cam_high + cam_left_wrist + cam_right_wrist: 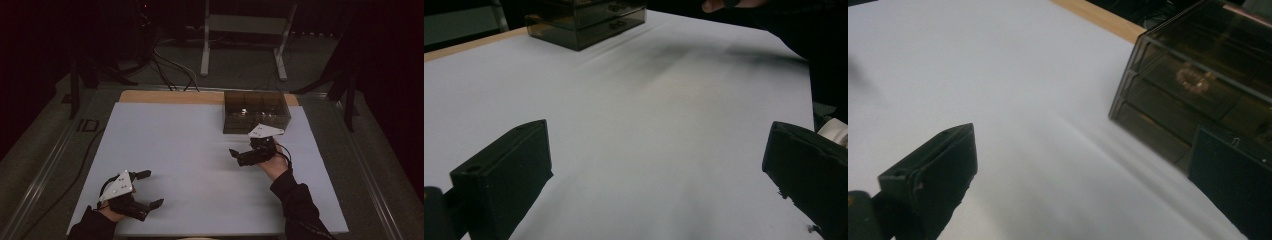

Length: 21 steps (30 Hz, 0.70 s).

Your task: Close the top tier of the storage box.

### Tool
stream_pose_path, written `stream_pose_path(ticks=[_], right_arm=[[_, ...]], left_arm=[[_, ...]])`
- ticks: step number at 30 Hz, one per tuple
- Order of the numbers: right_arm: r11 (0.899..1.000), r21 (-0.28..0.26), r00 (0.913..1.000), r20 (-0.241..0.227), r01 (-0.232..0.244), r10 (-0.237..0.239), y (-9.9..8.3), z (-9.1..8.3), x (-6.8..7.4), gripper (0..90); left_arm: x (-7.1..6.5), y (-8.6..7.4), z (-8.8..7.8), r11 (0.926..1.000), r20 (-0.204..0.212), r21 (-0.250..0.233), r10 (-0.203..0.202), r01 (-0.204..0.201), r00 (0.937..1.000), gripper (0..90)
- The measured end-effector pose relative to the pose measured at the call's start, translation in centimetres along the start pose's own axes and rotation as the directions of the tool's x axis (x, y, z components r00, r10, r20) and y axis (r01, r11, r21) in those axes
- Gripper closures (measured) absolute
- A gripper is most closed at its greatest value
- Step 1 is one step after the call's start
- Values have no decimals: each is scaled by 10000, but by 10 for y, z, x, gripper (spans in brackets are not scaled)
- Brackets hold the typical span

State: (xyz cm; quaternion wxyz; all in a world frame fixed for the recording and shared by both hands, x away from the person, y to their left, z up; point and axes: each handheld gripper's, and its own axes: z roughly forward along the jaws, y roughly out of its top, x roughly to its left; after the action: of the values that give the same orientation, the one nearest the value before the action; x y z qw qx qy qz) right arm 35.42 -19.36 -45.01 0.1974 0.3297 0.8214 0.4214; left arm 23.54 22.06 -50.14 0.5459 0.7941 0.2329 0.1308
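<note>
A dark see-through drawer box (256, 111) stands at the back right of the white board (190, 150). My right gripper (241, 156) hovers just in front of that box, pointing left, jaws open and holding nothing. In the right gripper view the box (1198, 95) stands close on the right, with a small golden item dimly visible in one drawer, and the gripper (1078, 190) is open over bare board. My left gripper (151, 188) rests near the board's front left corner, open and empty. The left gripper view shows its gripper (654, 190) open, with the box (584, 20) far off.
A strip of wooden table edge (170, 96) runs behind the board. Beyond it are a white stand (240, 30), cables and dark floor. A person's hand (734, 4) shows at the top of the left gripper view.
</note>
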Motion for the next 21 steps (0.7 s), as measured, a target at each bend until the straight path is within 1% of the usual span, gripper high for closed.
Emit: stream_pose_path(ticks=[3,6,9,11,13,14,17,21], right_arm=[[10000,-64,9998,-168,43,-44,-5,-3,3,0],[10000,-55,9998,-210,63,-64,-11,-6,5,0],[9996,-264,9994,-337,-93,84,-18,-11,6,0],[9995,-299,9996,-268,-96,88,-21,-13,6,0],[9994,-320,9994,-335,-135,124,-25,-16,6,0],[9994,-326,9995,-288,-101,92,-28,-17,6,0],[9998,-220,9997,-229,0,-5,-34,-20,7,0],[10000,-14,9997,-243,-54,54,-44,-23,5,0]], left_arm=[[0,0,0,10000,-3,9,5,-5,10000,10],[0,0,0,10000,-14,-5,1,-1,10000,10],[0,0,0,10000,-24,-11,7,-7,10000,10],[0,0,0,10000,-19,0,9,-9,10000,10],[0,0,0,10000,-11,-2,9,-9,10000,10],[0,0,0,10000,-14,-3,9,-9,10000,10],[0,0,0,10000,-3,-6,11,-11,10000,10],[0,0,0,10000,-2,-6,27,-27,10000,10]])
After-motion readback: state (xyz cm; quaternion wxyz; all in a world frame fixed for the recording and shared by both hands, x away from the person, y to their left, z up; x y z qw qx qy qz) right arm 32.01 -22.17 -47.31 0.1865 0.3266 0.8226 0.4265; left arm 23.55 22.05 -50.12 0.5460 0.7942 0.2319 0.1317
